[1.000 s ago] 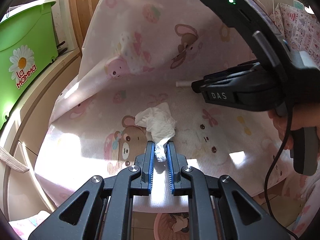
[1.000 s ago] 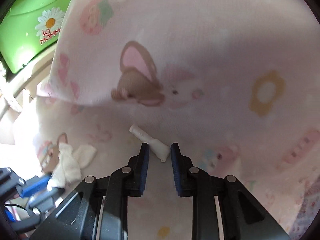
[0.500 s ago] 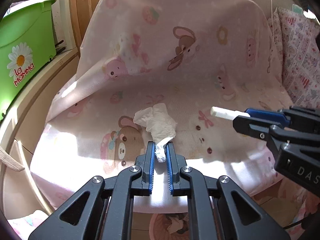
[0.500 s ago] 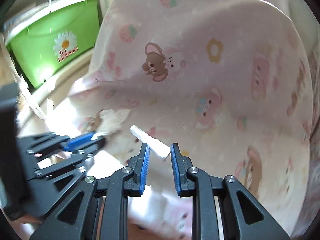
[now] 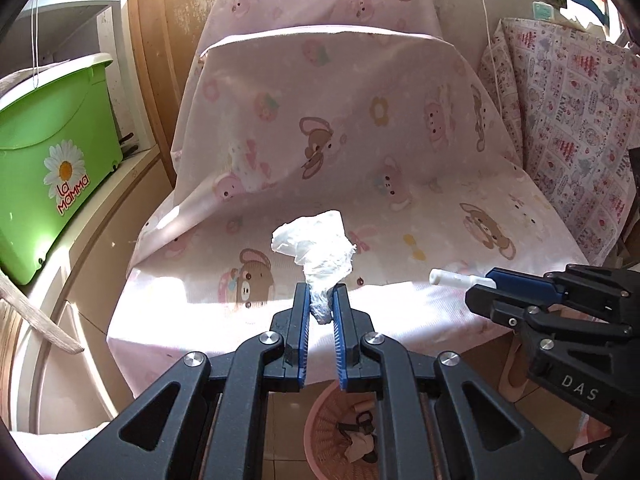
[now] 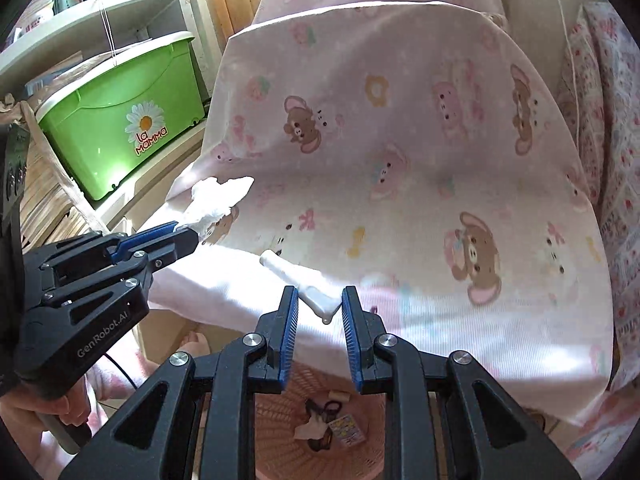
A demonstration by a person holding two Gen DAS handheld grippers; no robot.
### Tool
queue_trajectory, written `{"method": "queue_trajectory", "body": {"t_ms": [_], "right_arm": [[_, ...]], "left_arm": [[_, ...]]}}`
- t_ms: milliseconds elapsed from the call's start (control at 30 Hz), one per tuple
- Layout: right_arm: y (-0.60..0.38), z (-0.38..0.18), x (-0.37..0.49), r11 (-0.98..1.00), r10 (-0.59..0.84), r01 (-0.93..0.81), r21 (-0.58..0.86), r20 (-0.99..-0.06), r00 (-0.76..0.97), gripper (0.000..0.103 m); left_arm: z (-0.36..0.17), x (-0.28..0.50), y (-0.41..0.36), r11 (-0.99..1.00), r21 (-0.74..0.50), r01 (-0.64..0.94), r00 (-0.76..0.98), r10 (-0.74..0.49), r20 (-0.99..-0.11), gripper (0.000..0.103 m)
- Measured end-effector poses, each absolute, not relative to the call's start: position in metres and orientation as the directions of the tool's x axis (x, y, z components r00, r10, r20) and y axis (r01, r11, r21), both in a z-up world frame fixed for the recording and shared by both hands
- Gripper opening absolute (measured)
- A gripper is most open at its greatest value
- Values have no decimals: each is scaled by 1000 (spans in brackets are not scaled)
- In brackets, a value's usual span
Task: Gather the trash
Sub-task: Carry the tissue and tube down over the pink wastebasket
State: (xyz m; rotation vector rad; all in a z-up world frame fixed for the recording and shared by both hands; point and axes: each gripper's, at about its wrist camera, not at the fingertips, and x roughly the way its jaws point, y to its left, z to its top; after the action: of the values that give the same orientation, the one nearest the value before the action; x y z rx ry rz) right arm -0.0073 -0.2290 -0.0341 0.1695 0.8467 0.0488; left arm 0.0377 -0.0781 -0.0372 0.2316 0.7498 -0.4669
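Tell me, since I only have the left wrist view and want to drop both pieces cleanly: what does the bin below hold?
Observer: The pink basket holds a small printed packet, a paper scrap and a dark item.
Operator: Is the right grip on the stick firm?
Observer: The right gripper pinches only the wide end of the white tube.
Operator: Is that gripper over the bin?
Observer: Yes, the basket lies right under its fingers.

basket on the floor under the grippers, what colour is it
Pink woven plastic basket, with scraps already inside; clearest in the right wrist view.
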Motion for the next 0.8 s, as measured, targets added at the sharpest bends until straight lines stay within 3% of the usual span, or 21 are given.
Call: {"method": "queue_trajectory", "body": {"t_ms": [800], "right_arm": [[-217,-68,-36,973,175,36,230,-826,535,24]], "left_arm": [[-93,19,-79,887,-80,454,424,-294,-857,10]]}}
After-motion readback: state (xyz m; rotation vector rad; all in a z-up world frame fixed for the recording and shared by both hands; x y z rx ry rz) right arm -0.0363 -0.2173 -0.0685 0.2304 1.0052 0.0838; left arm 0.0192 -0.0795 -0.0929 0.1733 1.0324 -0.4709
